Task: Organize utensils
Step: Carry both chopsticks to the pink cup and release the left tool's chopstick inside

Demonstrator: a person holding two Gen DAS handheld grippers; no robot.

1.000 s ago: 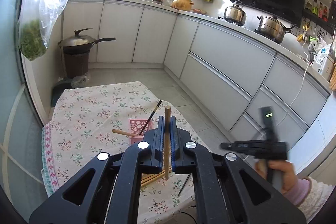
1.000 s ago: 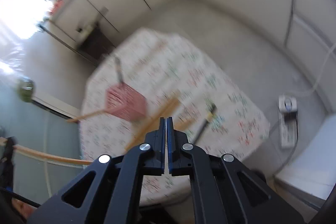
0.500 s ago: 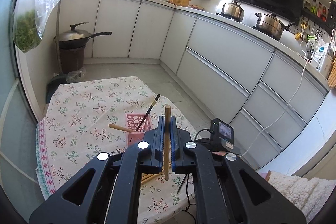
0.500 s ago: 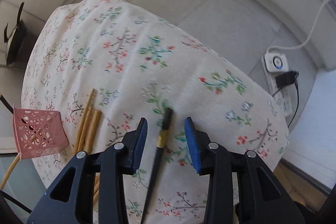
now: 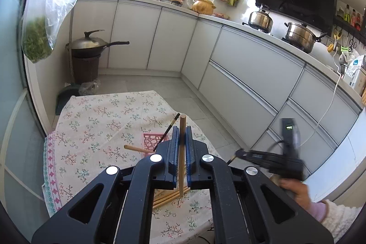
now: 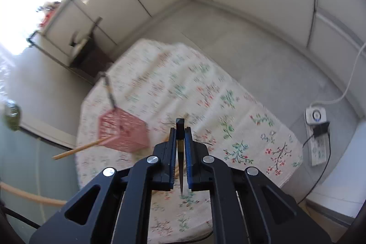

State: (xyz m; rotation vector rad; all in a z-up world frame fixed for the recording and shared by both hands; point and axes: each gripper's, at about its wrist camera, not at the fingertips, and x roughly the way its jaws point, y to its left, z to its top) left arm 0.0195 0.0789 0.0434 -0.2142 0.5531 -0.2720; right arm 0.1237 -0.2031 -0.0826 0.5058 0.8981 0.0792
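My left gripper (image 5: 181,136) is shut on a wooden chopstick (image 5: 181,152) held upright above the table. My right gripper (image 6: 180,132) is shut on a black chopstick (image 6: 180,148), lifted above the floral tablecloth (image 6: 183,88); it also shows at the right of the left wrist view (image 5: 270,156). A pink perforated basket (image 6: 121,129) stands on the table with a black chopstick (image 6: 109,93) and a wooden one (image 6: 77,149) sticking out; the basket also shows in the left wrist view (image 5: 151,141). Several wooden chopsticks (image 5: 167,197) lie on the cloth below my left gripper.
Kitchen cabinets (image 5: 251,74) run along the back and right. A wok on a dark bin (image 5: 89,47) stands by the far wall. A power strip with a cable (image 6: 316,141) lies on the floor right of the table. A bag of greens (image 5: 36,40) hangs at left.
My right gripper, open around the black chopstick on the cloth half a second ago, has shut on it and lifted it. My left gripper still holds its wooden chopstick.
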